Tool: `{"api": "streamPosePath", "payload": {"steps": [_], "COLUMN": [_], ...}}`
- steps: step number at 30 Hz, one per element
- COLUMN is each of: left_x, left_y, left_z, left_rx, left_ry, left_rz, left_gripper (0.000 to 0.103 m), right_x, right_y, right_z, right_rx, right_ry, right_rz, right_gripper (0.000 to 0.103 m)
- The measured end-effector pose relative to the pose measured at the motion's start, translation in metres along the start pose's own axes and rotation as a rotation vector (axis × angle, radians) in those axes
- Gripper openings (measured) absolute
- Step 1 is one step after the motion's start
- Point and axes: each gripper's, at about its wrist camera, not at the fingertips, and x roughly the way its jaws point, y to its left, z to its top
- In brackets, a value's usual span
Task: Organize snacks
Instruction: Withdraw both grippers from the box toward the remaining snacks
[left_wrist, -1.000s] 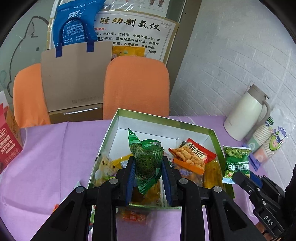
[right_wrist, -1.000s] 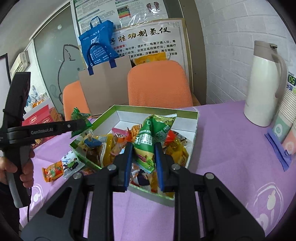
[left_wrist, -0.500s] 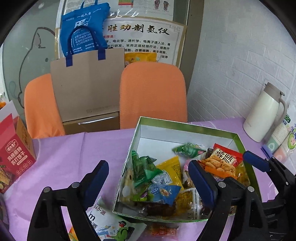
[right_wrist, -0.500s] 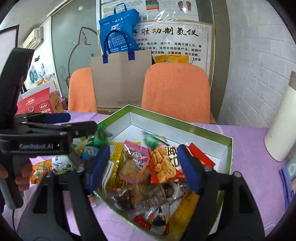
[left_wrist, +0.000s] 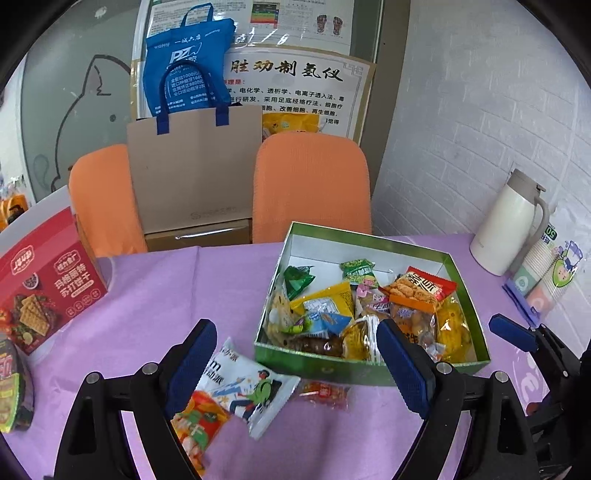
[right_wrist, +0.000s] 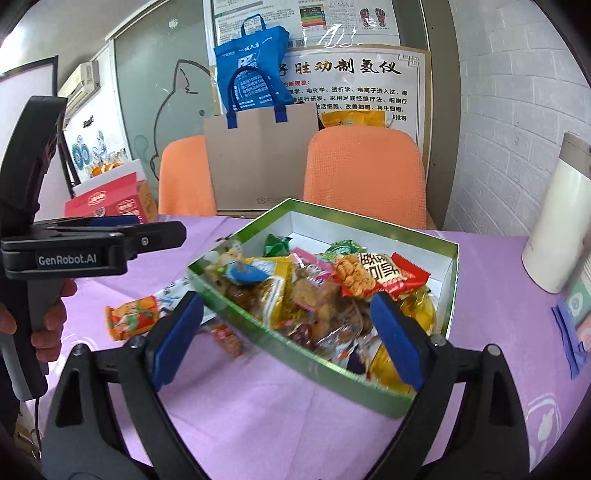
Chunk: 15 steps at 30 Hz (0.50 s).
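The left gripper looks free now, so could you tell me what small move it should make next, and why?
Probably lower the left gripper onto the white packet: its jaws are open and empty, and that packet lies on the cloth just outside the green box.

open from above: green box (left_wrist: 369, 369), packets heaped at near side, bare white floor at far corner | blocked at near wall: three loose packets (left_wrist: 255, 387) on table (left_wrist: 166, 295) | left edge: red carton (left_wrist: 44, 284) | right: white jug (left_wrist: 509, 225), cup stack (left_wrist: 550, 269) | far side: orange chairs (left_wrist: 310, 184)
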Motion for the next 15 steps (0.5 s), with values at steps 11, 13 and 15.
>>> {"api": "streamPosePath", "payload": {"steps": [11,13,15], "left_x": [-0.055,-0.053,-0.049], "left_y": [0.032,0.039,0.048], "left_z": [-0.067,-0.078,-0.088], "left_rx": [-0.038,-0.033,-0.042], "left_ry": [0.031,0.043,0.063], "left_rz": [0.008,0.010,0.029], "left_gripper": [0.090,0.090,0.090], "right_x": [-0.029,-0.024,-0.017], "right_y": [0.032,0.035,0.037], "right_z": [-0.038,-0.044,-0.049], "right_rx": [-0.046,-0.051,-0.048], "right_ry": [0.047,0.070,0.097], "right_rz": [0.067,0.065,0.066], "right_gripper": [0.095,0.095,0.095]}}
